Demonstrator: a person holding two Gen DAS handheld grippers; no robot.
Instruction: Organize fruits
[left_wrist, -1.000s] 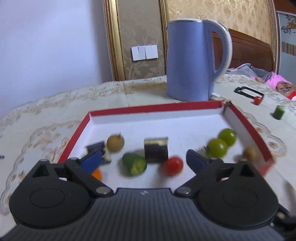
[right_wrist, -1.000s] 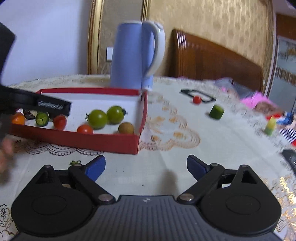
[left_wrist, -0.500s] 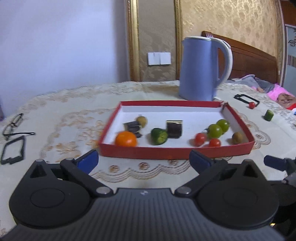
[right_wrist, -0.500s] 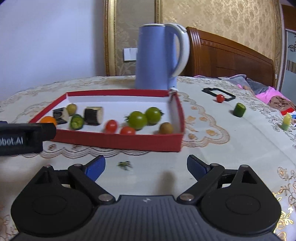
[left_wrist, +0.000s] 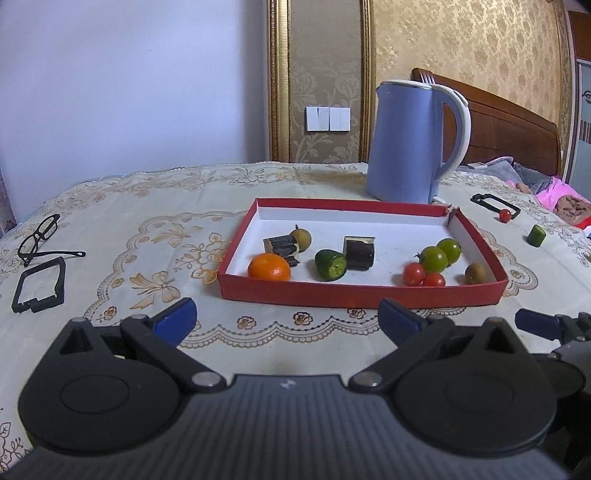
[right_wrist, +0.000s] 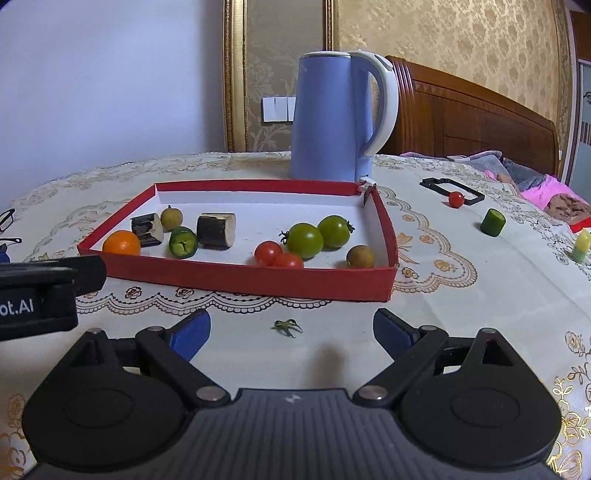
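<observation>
A red tray (left_wrist: 354, 295) (right_wrist: 258, 280) with a white floor holds an orange (left_wrist: 269, 266), dark eggplant pieces (left_wrist: 359, 253), a green cucumber piece (left_wrist: 330, 264), two green tomatoes (left_wrist: 434, 258), two red cherry tomatoes (left_wrist: 413, 274) and brown longans (left_wrist: 475, 273). My left gripper (left_wrist: 286, 321) is open and empty, in front of the tray. My right gripper (right_wrist: 291, 332) is open and empty, in front of the tray's right half. A red cherry tomato (right_wrist: 456, 199) and a cucumber piece (right_wrist: 493, 221) lie on the tablecloth to the right.
A blue kettle (left_wrist: 410, 144) (right_wrist: 332, 118) stands behind the tray. Glasses (left_wrist: 38, 236) and a black frame (left_wrist: 38, 284) lie at the left. A black frame (right_wrist: 450, 190) lies at the right. A green stem (right_wrist: 288, 326) lies before my right gripper. A yellow-green piece (right_wrist: 580, 245) sits far right.
My left gripper has pulled back out of the tray, empty and open. My right gripper has also drawn back and turned left to face the tray.
</observation>
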